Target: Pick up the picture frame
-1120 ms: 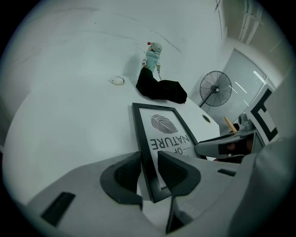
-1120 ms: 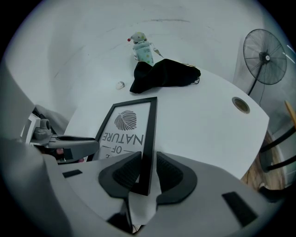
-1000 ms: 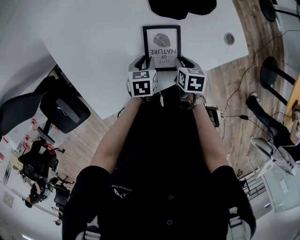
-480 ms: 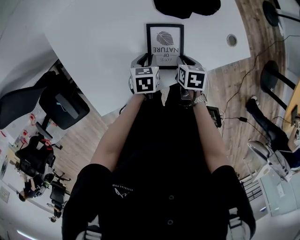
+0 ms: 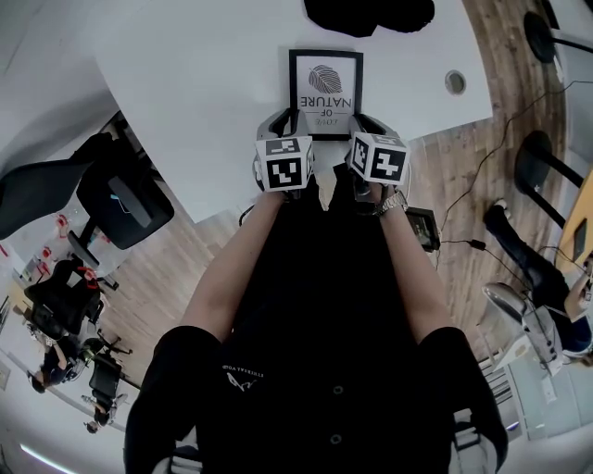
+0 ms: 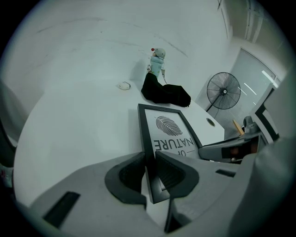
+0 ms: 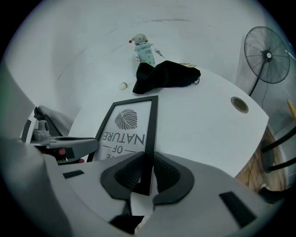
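Note:
The picture frame (image 5: 325, 83) has a black border and a leaf print. It lies flat on the white table (image 5: 195, 93), with its near edge towards me. My left gripper (image 5: 289, 120) is at the frame's near left corner. In the left gripper view the frame's (image 6: 169, 132) left bar sits between the pads of that gripper (image 6: 149, 159), which press on it. My right gripper (image 5: 363, 120) is at the near right corner. Its jaws are closing, and in the right gripper view they (image 7: 147, 162) touch both sides of the frame's (image 7: 127, 125) right bar.
A black cloth (image 5: 369, 14) lies just beyond the frame, with a small toy figure (image 7: 143, 51) behind it. A round cable hole (image 5: 455, 81) is at the table's right. The table's edge runs just below the grippers. A fan (image 7: 268, 54) and office chairs (image 5: 120, 204) stand around the table.
Both grippers stay at the frame's near corners. The head view has shifted a little. The frame lies where it was.

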### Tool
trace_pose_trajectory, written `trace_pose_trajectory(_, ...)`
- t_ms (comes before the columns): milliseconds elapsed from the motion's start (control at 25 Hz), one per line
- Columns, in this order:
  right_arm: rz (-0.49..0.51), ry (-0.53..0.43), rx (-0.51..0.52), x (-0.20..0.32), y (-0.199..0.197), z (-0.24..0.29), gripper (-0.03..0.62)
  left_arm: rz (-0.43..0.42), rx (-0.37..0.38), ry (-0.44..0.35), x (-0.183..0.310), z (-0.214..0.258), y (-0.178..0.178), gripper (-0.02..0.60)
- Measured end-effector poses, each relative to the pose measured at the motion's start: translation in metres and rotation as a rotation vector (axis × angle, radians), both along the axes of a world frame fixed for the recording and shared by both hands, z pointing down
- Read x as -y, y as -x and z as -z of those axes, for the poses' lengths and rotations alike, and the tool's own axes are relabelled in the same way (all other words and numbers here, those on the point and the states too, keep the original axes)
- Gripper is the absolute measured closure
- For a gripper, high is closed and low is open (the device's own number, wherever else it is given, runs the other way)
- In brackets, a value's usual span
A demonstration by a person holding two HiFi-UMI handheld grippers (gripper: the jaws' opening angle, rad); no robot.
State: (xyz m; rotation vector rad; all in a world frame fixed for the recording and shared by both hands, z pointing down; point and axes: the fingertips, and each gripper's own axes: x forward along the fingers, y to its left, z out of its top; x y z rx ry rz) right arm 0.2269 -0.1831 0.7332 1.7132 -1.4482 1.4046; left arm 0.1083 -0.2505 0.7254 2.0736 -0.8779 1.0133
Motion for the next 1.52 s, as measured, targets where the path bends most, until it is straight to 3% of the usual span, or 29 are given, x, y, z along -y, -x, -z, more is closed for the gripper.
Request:
trace_pose_trajectory(640,0.126,-0.146,-0.022,-0.015,-0.016,0.056,0.528,0.154,-0.035,-0.157,-0.033,0.059,-0.007,0.508)
trace_pose_trajectory(1520,0.337,-0.409,-0.037,-0.030,-0.025,0.145,0.530,0.374,-0.049,-0.452,-0.084,0.156,-0.009,0.507)
